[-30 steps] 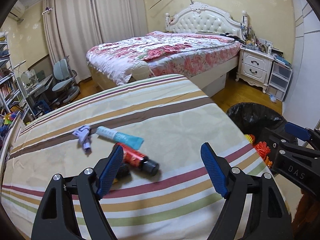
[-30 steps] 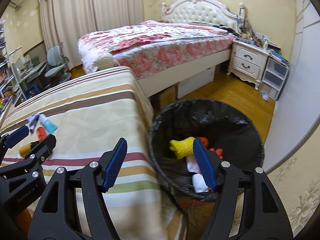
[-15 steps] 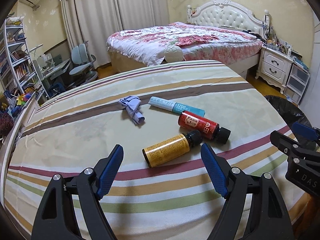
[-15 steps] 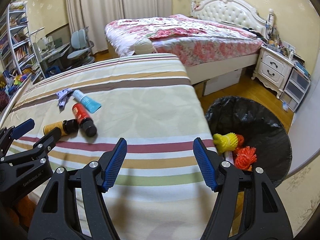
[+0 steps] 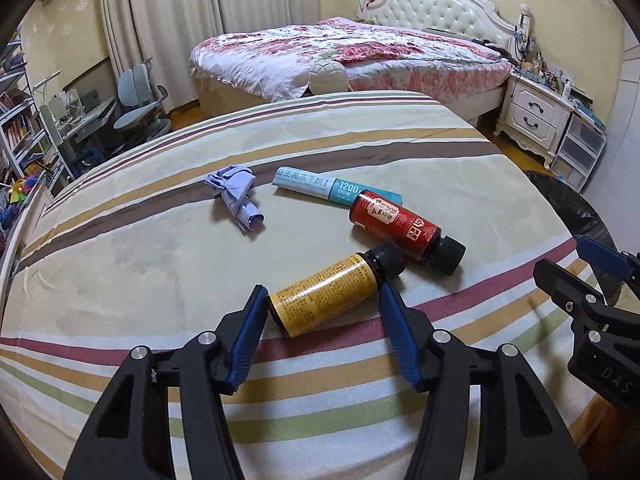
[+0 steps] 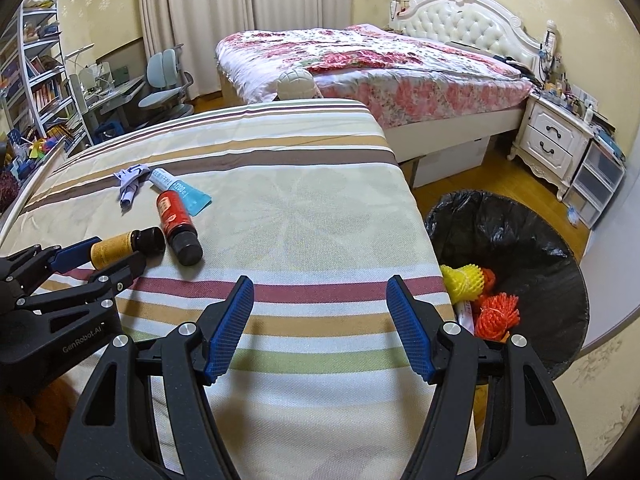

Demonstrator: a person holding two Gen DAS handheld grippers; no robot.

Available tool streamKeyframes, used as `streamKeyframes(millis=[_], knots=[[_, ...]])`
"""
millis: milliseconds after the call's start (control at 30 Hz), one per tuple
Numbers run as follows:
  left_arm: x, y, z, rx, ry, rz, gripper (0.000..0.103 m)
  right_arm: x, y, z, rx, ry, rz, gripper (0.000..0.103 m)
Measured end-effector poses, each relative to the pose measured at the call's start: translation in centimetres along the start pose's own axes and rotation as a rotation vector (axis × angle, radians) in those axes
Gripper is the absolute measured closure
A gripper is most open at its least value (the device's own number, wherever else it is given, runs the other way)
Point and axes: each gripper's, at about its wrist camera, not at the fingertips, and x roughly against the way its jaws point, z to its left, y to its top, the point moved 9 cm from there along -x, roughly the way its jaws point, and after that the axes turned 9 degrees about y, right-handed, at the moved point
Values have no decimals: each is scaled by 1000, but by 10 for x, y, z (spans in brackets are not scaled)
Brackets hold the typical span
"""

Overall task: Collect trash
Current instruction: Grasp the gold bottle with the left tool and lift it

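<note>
Left wrist view: left hand-held gripper (image 5: pixel 322 306) just closing around yellow bottle (image 5: pixel 326 294), pads touching.

Both wrist views close, angled down over striped bedcover (image 5: pixel 160 248); share bottles

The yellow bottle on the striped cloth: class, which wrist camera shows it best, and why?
The left wrist view: the yellow bottle lies close and whole, label and black cap visible, between the left gripper's closing jaws. The right wrist view shows it small at the left edge, partly hidden by that gripper.
</note>
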Motion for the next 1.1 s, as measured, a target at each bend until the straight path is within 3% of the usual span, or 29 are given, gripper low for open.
streamKeyframes(millis=[267, 700, 1100], knots=[[7, -7, 4, 5, 2, -4, 46, -2, -1, 3, 12, -1, 4, 36], [4, -19, 57, 139, 79, 37, 46, -4, -2, 7, 25, 2, 10, 36], [0, -20, 84, 179, 121, 46, 46, -15, -5, 44, 121, 37, 59, 36]])
